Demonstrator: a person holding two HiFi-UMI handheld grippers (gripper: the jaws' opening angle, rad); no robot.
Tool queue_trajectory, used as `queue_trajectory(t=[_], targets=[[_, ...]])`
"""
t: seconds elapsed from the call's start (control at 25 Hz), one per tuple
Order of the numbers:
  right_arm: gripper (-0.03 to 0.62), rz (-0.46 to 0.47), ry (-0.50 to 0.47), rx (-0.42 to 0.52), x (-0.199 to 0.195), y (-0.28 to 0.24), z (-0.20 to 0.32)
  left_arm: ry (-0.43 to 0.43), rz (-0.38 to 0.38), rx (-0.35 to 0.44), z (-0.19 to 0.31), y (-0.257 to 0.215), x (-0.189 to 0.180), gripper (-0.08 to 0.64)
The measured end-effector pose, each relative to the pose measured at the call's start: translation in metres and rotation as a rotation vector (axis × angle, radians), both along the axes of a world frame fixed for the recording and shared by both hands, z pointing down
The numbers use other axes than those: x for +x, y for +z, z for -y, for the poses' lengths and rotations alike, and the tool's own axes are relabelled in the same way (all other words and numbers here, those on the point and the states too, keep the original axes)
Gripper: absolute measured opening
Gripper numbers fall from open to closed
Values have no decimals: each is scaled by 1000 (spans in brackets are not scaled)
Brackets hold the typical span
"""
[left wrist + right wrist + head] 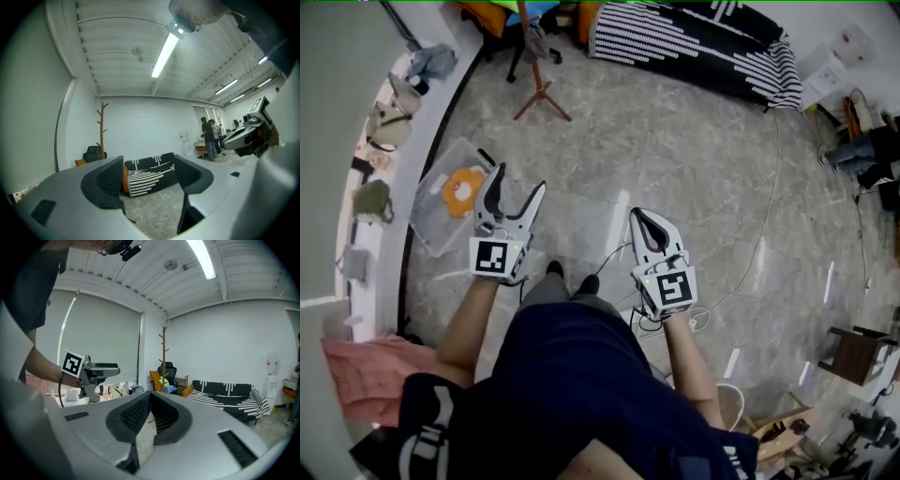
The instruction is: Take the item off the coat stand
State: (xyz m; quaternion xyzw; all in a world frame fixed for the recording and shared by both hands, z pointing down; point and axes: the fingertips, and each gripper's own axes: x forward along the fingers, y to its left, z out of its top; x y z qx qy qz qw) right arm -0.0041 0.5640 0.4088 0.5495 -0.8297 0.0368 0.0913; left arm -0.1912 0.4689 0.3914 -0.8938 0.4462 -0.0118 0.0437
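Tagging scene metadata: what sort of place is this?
Probably an office or lab lounge: a black-and-white striped sofa, a wooden coat stand beside an office chair, and a ceiling strip light.

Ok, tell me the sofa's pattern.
The sofa is black with white stripes; head view shows it best.

Left tool (pixel 518 181) pointing level ahead of the torso, jaws standing wide apart and empty, right tool (pixel 641 217) tilting slightly downward to its right, jaws pressing together, left forearm (pixel 467 323) and right forearm (pixel 692 361) reaching forward side by side.
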Motion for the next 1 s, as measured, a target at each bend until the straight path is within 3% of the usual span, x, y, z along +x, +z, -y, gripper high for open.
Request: queue_trajectory(t=[0.36, 0.76, 1.0], targets=[[20, 7, -7, -32, 5, 15, 54, -19, -1, 4, 70, 3, 0, 334], [20, 15, 19, -63, -8, 21, 229, 21, 13, 8, 230, 13, -2, 334], [20, -20, 5, -79, -11, 22, 314, -1, 41, -8, 324, 24, -4, 334]])
